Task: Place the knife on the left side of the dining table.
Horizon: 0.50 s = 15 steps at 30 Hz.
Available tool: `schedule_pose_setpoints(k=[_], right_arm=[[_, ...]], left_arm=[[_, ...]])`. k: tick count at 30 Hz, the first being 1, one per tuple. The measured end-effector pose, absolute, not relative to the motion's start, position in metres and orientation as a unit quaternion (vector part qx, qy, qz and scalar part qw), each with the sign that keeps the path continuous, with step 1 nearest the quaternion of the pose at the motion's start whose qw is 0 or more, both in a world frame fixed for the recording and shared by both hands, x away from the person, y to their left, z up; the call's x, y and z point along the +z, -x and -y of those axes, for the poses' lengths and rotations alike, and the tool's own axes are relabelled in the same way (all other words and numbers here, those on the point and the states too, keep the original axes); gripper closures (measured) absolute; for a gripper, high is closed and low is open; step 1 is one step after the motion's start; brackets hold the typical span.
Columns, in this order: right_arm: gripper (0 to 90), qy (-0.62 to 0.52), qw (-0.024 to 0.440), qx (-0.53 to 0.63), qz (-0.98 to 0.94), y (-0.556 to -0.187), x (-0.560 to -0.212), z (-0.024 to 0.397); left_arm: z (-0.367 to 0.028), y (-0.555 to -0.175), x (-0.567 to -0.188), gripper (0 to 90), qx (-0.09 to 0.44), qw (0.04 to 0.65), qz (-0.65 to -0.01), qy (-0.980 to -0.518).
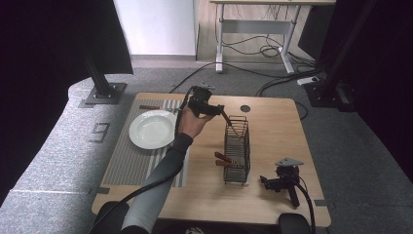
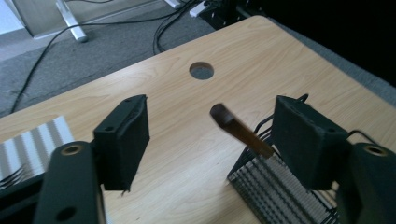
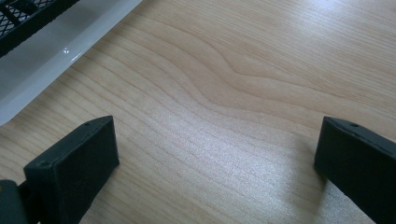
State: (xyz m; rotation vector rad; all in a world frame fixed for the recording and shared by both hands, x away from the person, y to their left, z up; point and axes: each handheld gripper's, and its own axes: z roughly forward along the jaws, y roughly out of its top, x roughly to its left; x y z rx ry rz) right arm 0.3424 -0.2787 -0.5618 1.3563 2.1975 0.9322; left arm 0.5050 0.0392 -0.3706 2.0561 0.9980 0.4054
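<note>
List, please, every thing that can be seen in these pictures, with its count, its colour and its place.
Table: one, light wood, centre, with a round hole near the far edge.
Placemat: one, grey and white stripes, on the table's left part.
Plate: one, white, on the placemat.
Wire basket: one, black, right of centre.
Brown handles: one leans out of the basket's far end between the open jaws; two stick out of its left side.
Brown-handled utensil: one, beyond the plate.
Desk: one, white legs, background, cables below.
Left gripper: black, held above the basket's far end, open.
Right gripper: black, lying on the table near right, open.
</note>
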Motion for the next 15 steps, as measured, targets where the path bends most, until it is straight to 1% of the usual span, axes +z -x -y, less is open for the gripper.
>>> schedule_pose_setpoints(k=[1,2,6,14,15], right_arm=[[0.0,-0.484,0.197,0.333,-0.785,-0.342,-0.562,0.279],[0.0,-0.484,0.197,0.333,-0.785,-0.342,-0.562,0.279],[0.0,-0.484,0.197,0.333,-0.785,-0.342,-0.562,0.279],[0.0,-0.484,0.197,0.333,-0.785,-0.342,-0.562,0.279],[0.0,-0.484,0.197,0.333,-0.785,-0.342,-0.562,0.279]], left_arm=[[-0.037,-0.506,-0.371,35.1,0.162,0.396,-0.396,-0.812],[-0.035,-0.506,-0.372,35.1,0.165,0.393,-0.399,-0.812],[-0.031,-0.510,-0.376,45.2,0.158,0.402,-0.411,-0.803],[-0.025,-0.514,-0.385,56.3,0.141,0.399,-0.428,-0.798],[-0.025,-0.514,-0.386,56.3,0.139,0.400,-0.429,-0.798]])
